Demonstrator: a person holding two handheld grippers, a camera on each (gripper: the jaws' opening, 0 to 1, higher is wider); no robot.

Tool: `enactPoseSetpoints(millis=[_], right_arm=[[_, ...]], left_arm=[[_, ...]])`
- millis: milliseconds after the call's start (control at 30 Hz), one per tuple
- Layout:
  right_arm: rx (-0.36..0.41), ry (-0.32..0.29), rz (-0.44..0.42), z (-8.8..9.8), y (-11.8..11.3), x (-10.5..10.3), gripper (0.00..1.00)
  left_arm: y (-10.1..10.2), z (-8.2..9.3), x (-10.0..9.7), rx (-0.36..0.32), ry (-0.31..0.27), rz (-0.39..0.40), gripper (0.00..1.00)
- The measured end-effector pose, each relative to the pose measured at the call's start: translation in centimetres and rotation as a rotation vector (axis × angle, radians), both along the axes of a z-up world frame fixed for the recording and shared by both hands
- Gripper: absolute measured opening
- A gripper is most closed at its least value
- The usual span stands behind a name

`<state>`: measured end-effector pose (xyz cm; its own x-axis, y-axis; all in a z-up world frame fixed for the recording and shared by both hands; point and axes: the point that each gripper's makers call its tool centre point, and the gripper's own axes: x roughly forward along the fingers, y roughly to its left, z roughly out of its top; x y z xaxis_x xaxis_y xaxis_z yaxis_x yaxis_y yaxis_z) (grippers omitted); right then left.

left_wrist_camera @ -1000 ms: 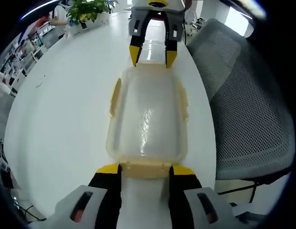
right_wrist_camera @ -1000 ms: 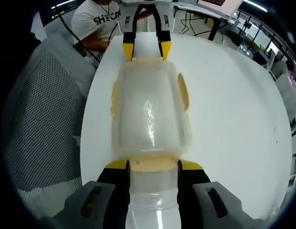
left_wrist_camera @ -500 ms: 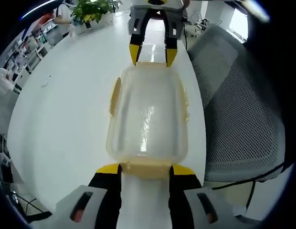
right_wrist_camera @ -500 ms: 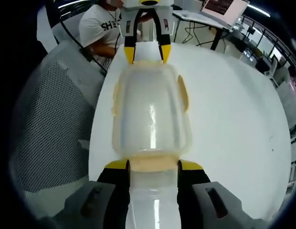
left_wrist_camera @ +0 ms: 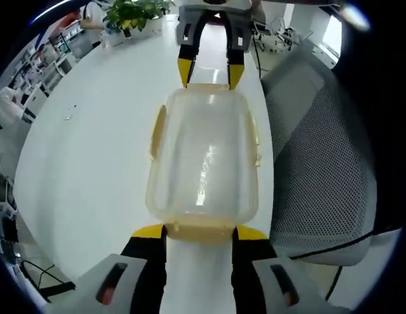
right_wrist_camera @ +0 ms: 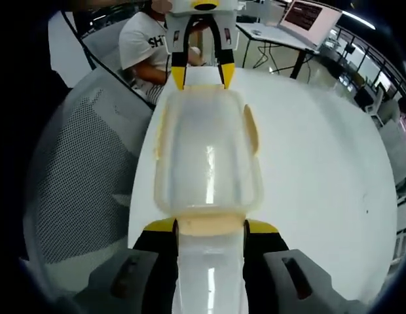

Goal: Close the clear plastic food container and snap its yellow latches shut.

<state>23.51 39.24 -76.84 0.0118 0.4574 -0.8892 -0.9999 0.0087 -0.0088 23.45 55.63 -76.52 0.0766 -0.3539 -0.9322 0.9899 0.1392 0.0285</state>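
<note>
— What's around me here?
— A long white table [left_wrist_camera: 92,150] runs out ahead of my left tool, glossy under bright overhead light. Off its right side stands a grey mesh office chair [left_wrist_camera: 321,170].
— Anything farther out?
— Beyond the table's far end, a green potted plant [left_wrist_camera: 128,13], with shelving [left_wrist_camera: 33,85] off to the left. Ahead of my right tool a person in a white T-shirt [right_wrist_camera: 147,42] sits, and a desk with an open laptop [right_wrist_camera: 308,14] stands farther right.
</note>
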Motion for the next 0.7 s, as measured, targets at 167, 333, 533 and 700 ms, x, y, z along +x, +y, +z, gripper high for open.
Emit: enactPoseSetpoints(millis=[167, 333, 533, 700], right_arm=[[0.005, -0.009, 0.001, 0.2, -0.4, 0.0, 0.35], [0.01, -0.019, 0.001, 0.4, -0.7, 0.0, 0.35], [0.013, -0.026, 0.007, 0.5, -1.4, 0.0, 0.35], [0.005, -0.03, 0.004, 0.4, -2.8, 0.3, 0.35]], left_arm=[[-0.4, 0.3, 0.0, 0.013, -0.011, 0.011, 0.33], [-0.5, 0.4, 0.0, 0.019, -0.028, 0.014, 0.33], [-1.2, 0.5, -0.1, 0.005, -0.015, 0.028, 0.33], [-2.7, 0.5, -0.1, -0.001, -0.017, 0.032, 0.33]])
